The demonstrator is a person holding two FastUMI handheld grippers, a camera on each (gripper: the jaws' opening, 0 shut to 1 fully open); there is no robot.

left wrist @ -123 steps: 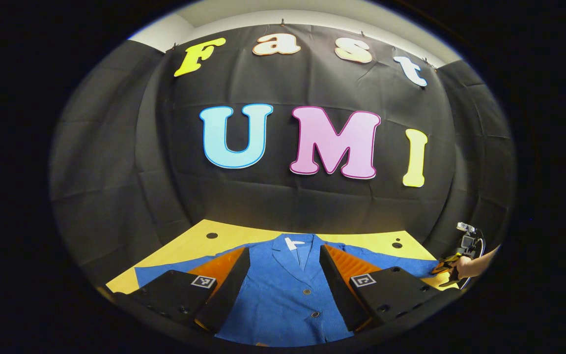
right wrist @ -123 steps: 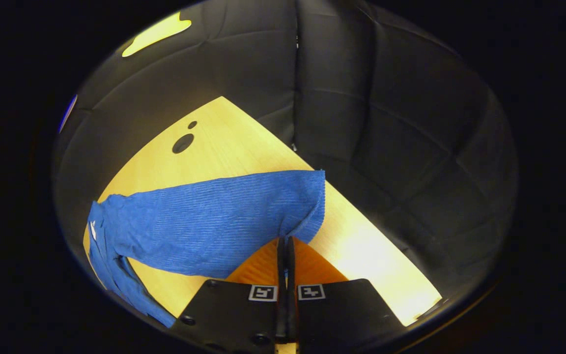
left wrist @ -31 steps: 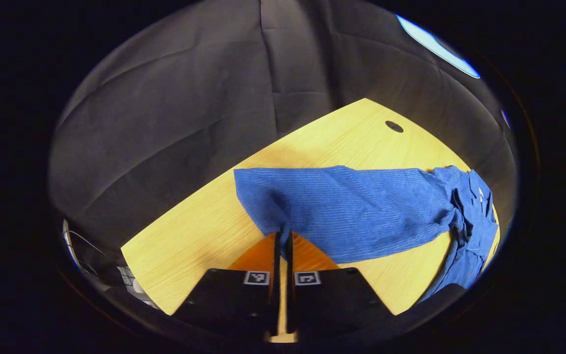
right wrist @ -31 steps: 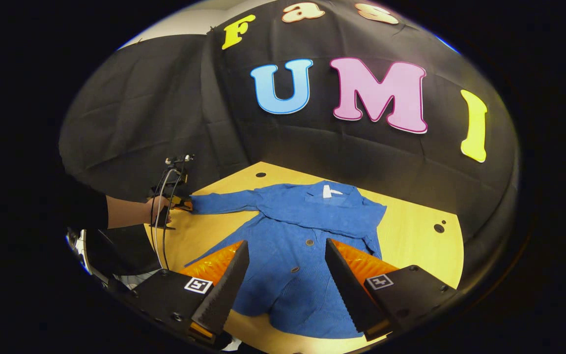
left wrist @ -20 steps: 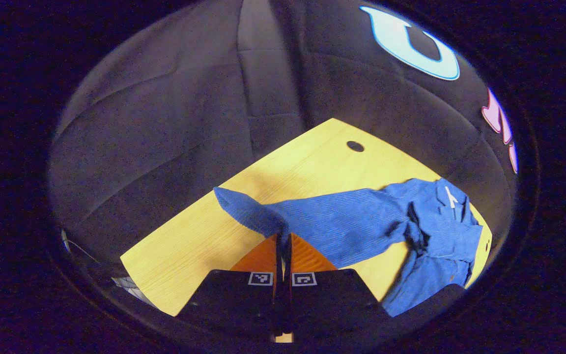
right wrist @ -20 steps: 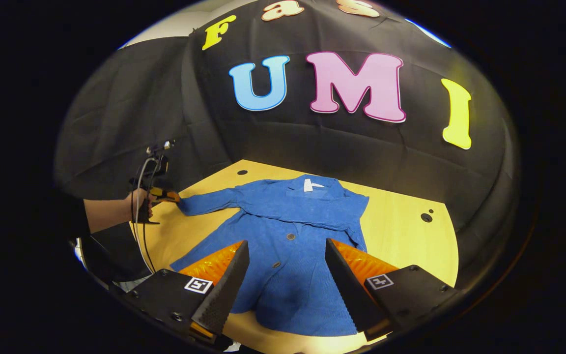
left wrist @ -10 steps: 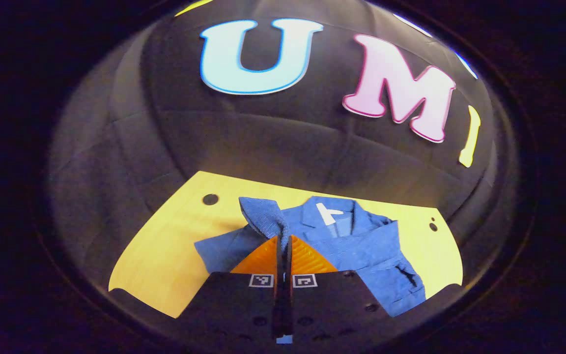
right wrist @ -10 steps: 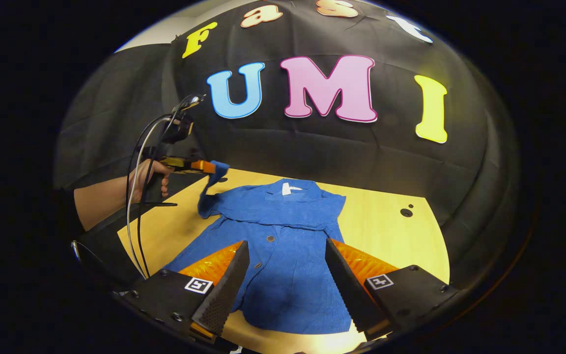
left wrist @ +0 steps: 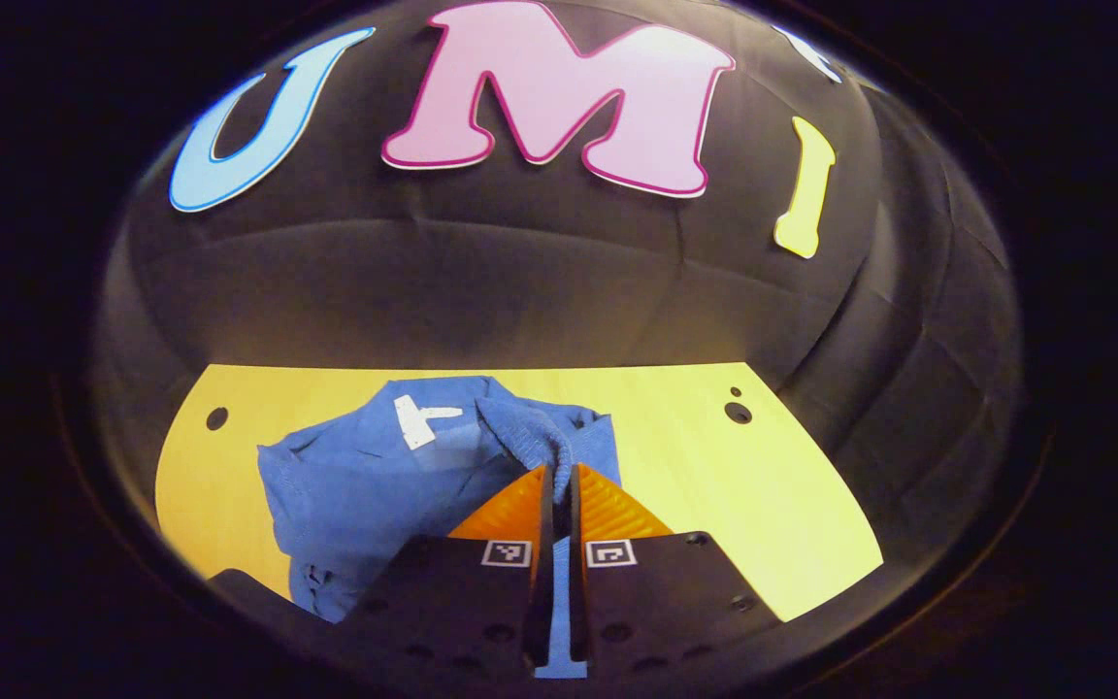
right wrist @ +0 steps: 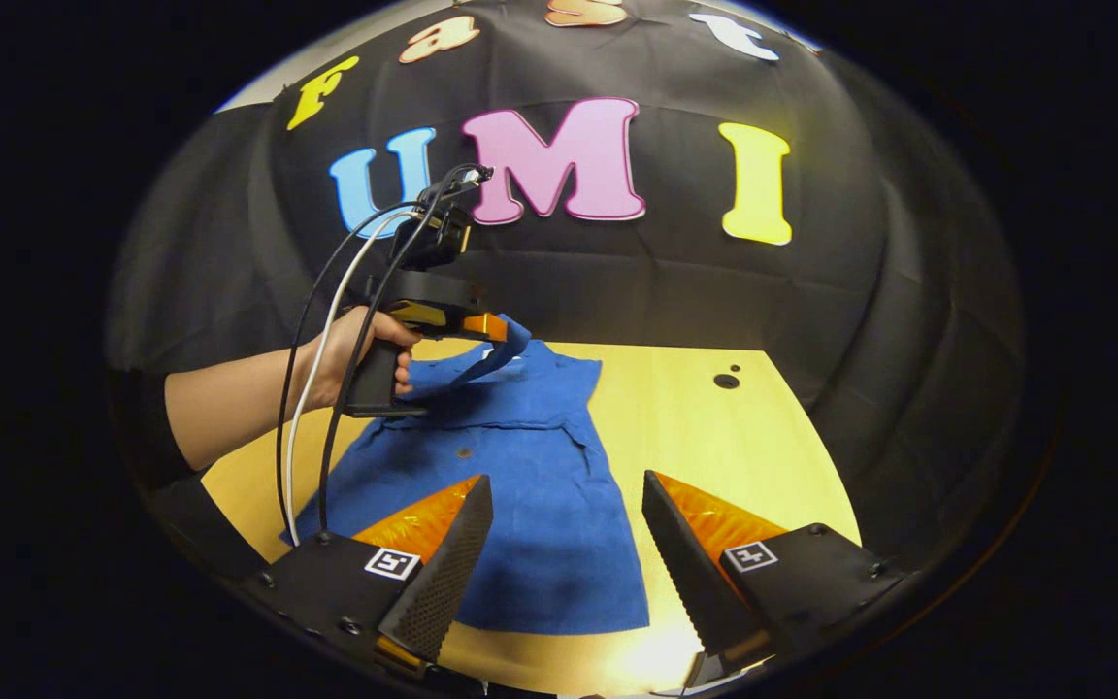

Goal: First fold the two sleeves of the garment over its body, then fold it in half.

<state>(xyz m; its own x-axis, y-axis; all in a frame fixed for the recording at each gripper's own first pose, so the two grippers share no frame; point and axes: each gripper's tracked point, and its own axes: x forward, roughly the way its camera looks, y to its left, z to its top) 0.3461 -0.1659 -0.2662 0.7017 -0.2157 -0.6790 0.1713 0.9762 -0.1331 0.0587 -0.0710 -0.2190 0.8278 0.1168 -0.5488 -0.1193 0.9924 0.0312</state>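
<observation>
My left tool point(left wrist: 556, 476), clamped on the sleeve cuff point(left wrist: 530, 437), has carried it over the blue ribbed jacket point(right wrist: 530, 466) at frame centre on the yellow tabletop point(right wrist: 714, 437); release follows; my right tool point(right wrist: 564, 524) hovers open

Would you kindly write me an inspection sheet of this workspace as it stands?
Surface: wooden table with small round holes.
Job's things: blue jacket lies flat; its sleeve is lifted over the body.
Clutter: nothing seen.
Grippers: left gripper is shut on the sleeve, held by a hand; right gripper is open above the jacket's hem.
Cables: black and white cables hang from the left gripper.
Surroundings: black cloth wall.
</observation>
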